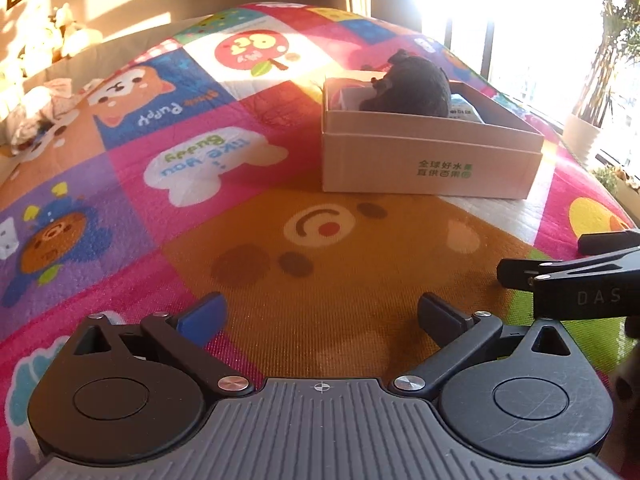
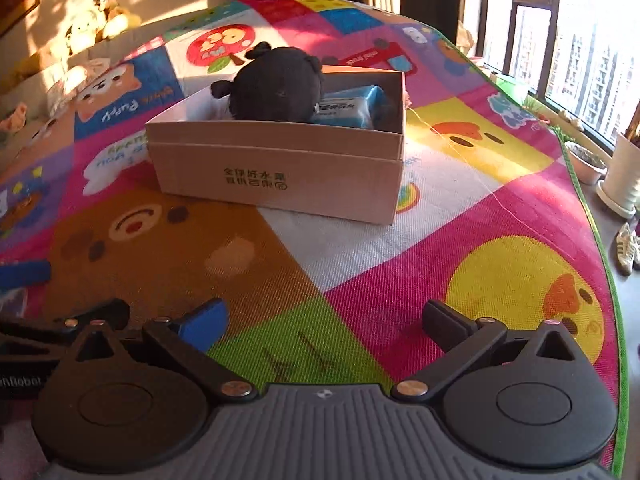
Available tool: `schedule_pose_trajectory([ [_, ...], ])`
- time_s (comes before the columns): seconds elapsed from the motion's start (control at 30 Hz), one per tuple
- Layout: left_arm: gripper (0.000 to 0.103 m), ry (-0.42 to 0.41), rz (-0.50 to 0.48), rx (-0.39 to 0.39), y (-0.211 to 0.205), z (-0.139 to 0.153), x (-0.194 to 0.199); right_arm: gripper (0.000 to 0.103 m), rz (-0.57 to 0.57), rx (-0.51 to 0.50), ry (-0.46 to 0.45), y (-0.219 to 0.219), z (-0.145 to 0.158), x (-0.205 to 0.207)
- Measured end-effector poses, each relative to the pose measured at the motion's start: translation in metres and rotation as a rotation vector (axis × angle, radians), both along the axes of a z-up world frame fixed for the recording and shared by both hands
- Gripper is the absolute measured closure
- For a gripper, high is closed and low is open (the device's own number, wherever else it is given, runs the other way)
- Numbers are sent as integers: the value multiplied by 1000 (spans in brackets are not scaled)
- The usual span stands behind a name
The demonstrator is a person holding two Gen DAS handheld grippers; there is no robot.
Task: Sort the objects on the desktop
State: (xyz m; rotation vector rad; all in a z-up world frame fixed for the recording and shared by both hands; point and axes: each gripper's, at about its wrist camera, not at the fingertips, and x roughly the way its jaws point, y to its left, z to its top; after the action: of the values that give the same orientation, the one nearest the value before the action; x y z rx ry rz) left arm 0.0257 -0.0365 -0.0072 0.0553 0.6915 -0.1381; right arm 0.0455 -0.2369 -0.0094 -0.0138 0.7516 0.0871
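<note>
A pale cardboard box [image 1: 424, 160] stands on a colourful cartoon play mat [image 1: 248, 184]. In it lie a dark plush toy [image 1: 412, 84] and a blue tissue pack [image 1: 464, 110]. The box [image 2: 280, 176], plush toy [image 2: 276, 84] and tissue pack [image 2: 352, 106] also show in the right wrist view. My left gripper [image 1: 320, 316] is open and empty, low over the mat in front of the box. My right gripper [image 2: 324, 320] is open and empty, near the box's front right. The right gripper's arm shows at the left wrist view's right edge [image 1: 568, 276].
Plush toys [image 2: 100, 20] sit by the wall at the far left. Plant pots [image 2: 624, 168] and a shoe [image 2: 628, 248] stand beyond the mat's right edge by the window. The left gripper's blue finger [image 2: 24, 274] shows at the left edge.
</note>
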Motion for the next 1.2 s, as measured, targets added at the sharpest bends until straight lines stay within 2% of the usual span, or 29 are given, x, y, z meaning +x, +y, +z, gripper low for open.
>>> schedule_pose_trajectory([
  [0.2, 0, 1, 0, 3, -1, 0, 1, 0, -31, -7, -61, 3, -7, -13],
  [1.2, 0, 1, 0, -2, -1, 0, 0, 0, -31, -6, -59, 2, -6, -12],
])
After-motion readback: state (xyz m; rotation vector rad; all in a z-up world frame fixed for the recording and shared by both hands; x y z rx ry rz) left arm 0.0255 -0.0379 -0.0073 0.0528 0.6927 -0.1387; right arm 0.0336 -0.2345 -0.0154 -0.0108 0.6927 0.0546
